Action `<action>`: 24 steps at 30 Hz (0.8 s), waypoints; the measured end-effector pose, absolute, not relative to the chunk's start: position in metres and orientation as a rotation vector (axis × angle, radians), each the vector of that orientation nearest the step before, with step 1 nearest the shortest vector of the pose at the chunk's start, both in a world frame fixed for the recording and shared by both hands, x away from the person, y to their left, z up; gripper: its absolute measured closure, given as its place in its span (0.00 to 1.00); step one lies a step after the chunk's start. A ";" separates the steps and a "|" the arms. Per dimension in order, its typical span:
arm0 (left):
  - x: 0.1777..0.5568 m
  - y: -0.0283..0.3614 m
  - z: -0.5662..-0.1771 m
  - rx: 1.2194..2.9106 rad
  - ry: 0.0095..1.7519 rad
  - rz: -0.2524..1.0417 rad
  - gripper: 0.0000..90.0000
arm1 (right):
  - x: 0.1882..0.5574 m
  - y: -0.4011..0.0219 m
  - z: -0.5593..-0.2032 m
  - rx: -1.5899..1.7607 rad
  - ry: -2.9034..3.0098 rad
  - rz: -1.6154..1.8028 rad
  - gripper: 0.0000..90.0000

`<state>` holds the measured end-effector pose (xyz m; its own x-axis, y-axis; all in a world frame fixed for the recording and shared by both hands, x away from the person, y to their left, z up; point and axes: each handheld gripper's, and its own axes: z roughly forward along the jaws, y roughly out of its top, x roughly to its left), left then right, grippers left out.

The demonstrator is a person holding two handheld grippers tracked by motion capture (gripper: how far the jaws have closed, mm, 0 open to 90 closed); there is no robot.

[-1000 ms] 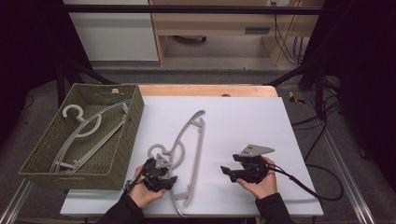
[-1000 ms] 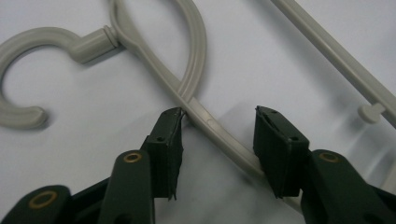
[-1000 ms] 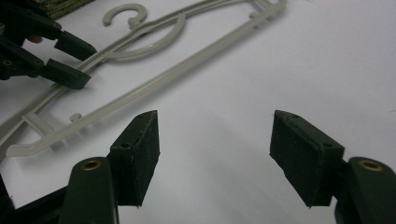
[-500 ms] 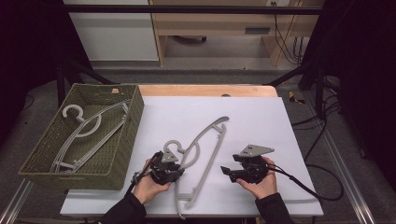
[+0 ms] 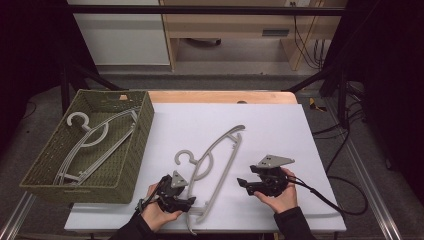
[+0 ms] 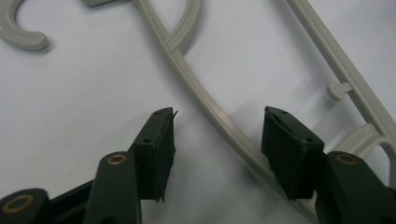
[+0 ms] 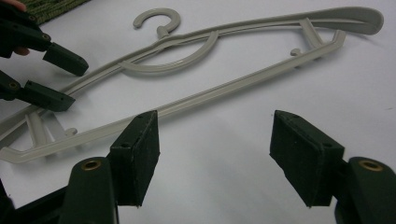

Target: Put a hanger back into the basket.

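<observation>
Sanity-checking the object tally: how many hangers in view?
2. One hanger on the table, its arm between the left tongs. One hanger in the green basket; more could be stacked under it, hard to tell.

Three hangers [image 5: 212, 165]; one basket [image 5: 131, 172]; two hand-held grippers [image 5: 186, 202]

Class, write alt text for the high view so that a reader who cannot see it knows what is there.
A person's left gripper, jaws open, straddles one arm of a grey plastic hanger lying on a white table; the jaws have just been opening. The right gripper is held beside the hanger, and a green basket at the left holds more hangers.
</observation>
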<state>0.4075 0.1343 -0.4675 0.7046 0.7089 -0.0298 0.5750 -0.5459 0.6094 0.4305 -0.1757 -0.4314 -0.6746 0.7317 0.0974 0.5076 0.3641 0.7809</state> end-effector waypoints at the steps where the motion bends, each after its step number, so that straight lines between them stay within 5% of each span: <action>1: 0.406 0.134 -0.467 2.313 0.979 0.291 0.52 | 0.430 -0.176 -0.431 1.101 2.359 1.209 0.37; 4: 0.408 0.140 -0.464 2.356 0.969 0.290 0.65 | 0.430 -0.177 -0.430 1.099 2.356 1.211 0.37; 24: 0.434 0.196 -0.456 2.392 1.101 0.224 0.91 | 0.431 -0.181 -0.430 1.100 2.357 1.209 0.37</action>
